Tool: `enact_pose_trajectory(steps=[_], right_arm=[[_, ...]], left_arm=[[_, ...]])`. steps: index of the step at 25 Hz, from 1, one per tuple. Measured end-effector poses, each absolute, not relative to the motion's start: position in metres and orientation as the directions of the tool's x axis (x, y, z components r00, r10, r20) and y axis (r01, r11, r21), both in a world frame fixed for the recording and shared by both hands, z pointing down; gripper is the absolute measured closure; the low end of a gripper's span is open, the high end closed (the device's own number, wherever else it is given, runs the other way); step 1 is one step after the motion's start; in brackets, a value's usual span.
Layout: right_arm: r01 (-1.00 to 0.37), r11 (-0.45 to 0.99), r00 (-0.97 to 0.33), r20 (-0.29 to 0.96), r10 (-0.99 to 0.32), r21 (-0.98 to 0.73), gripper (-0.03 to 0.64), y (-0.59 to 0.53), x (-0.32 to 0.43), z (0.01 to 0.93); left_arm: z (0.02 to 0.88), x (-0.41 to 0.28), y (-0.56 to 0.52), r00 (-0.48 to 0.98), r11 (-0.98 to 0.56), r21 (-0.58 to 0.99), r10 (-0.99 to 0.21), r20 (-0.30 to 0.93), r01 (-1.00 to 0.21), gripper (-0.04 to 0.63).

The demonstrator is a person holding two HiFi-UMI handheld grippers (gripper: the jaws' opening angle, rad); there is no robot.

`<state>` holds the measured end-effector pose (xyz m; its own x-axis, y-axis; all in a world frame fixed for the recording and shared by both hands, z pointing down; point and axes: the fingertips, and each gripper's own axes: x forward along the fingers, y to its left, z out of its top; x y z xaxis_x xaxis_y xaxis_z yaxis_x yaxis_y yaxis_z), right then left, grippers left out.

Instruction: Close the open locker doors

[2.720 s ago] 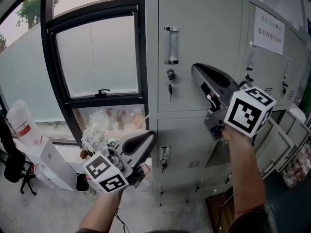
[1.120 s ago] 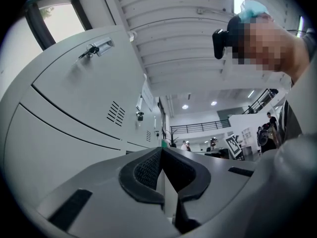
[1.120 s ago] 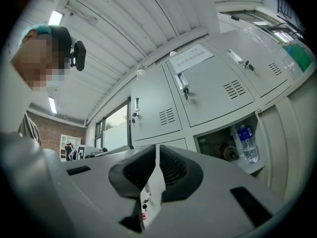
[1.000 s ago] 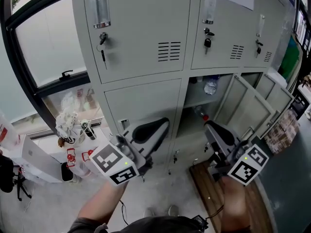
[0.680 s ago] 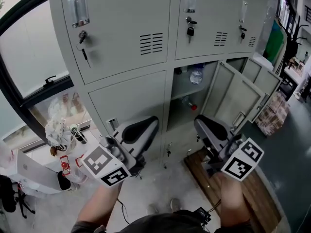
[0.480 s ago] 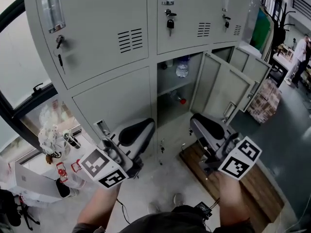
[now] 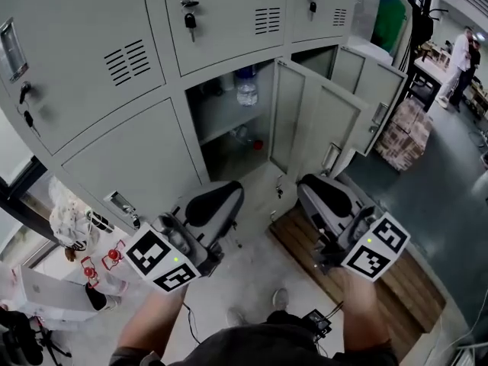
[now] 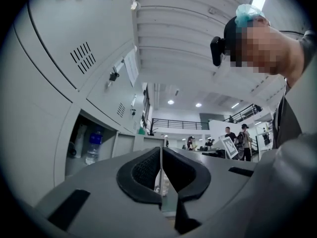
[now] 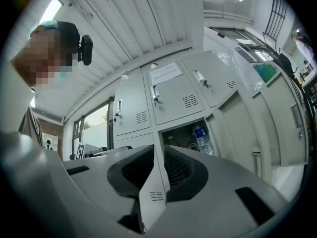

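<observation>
Left tongs point(image 7: 219, 203) and right tongs point(image 7: 319, 195) sunk lower; open door point(image 7: 316, 132) now mid-view. Door upright, swung out toward person, handle edge near right tongs, not touching. Second door point(image 7: 374, 90) open behind. Bottle point(image 7: 245, 87) inside compartment point(image 7: 204, 113). Both tongs closed, empty. Bare floor point(image 7: 252, 269) below.
</observation>
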<state>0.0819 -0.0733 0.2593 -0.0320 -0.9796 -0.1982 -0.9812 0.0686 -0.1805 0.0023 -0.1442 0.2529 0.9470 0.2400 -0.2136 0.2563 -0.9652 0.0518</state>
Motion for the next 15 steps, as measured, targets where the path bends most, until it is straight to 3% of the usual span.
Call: enact_pose_trajectory(steps=[15], right_arm=[[-0.969, 0.013, 0.027, -0.155, -0.987, -0.246, 0.588, -0.013, 0.204, 0.305]], left_arm=[[0.288, 0.127, -0.088, 0.946, -0.950, 0.095, 0.281, -0.161, 0.298, 0.584]])
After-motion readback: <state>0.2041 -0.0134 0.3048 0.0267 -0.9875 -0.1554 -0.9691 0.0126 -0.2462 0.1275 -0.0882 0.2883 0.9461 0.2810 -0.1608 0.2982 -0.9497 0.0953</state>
